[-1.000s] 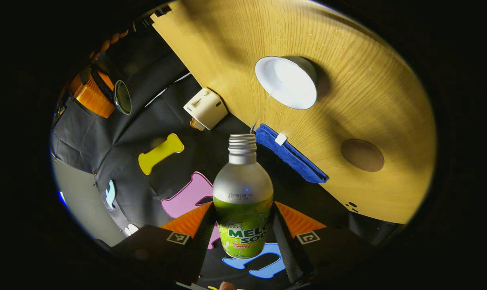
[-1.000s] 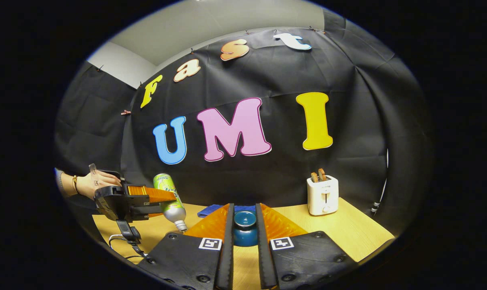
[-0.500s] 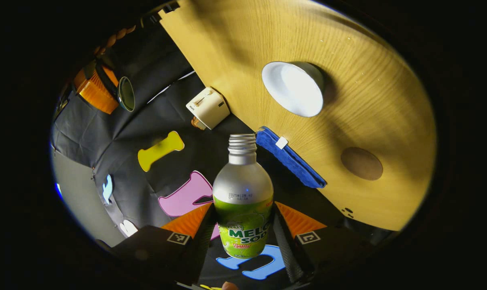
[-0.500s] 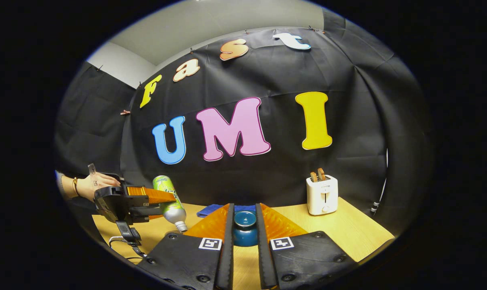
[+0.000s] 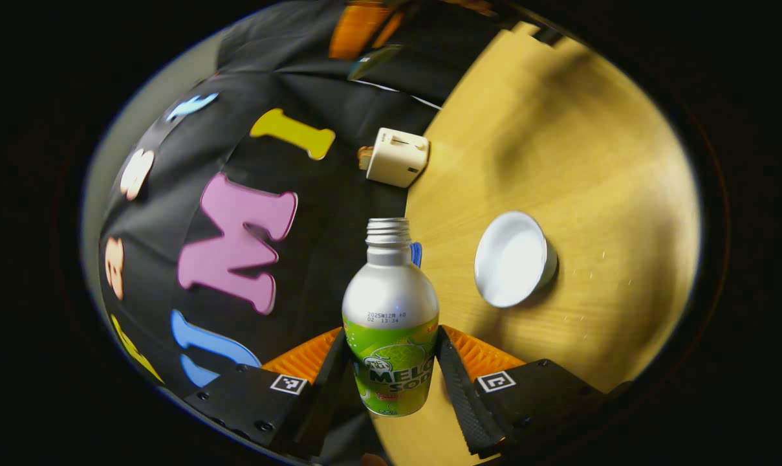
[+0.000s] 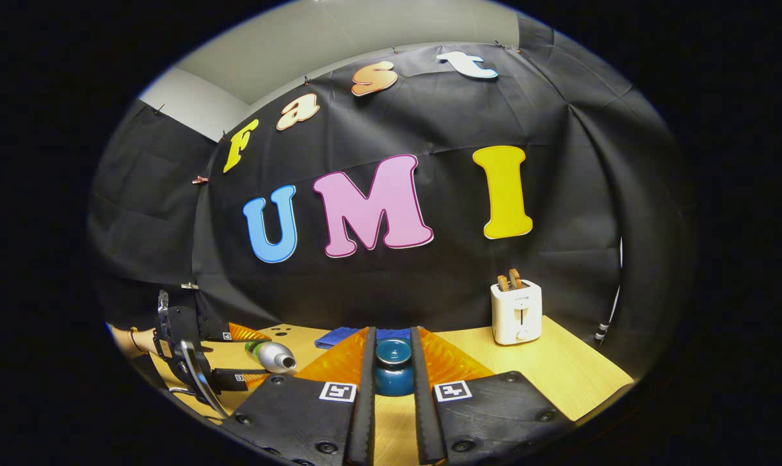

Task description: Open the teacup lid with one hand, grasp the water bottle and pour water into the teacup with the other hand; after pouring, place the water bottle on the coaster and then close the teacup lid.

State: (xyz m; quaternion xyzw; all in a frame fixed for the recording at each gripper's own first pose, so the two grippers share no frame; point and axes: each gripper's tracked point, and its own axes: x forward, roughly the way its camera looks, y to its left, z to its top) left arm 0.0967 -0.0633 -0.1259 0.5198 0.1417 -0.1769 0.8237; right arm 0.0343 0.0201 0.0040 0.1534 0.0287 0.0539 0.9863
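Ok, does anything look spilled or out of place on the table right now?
A few tiny specks dot the table right of the open teacup, possibly droplets; too small to tell. The capless water bottle lies sideways in the left gripper.

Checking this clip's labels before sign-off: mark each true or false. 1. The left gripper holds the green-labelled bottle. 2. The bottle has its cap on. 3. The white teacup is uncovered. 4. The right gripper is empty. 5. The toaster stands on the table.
1. True: the left gripper is shut on the green-labelled metal bottle.
2. False: its threaded neck is bare.
3. True: the white teacup stands open on the wooden table.
4. False: the right gripper is shut on the dark blue round lid.
5. True: the white toaster stands near the table's back edge.
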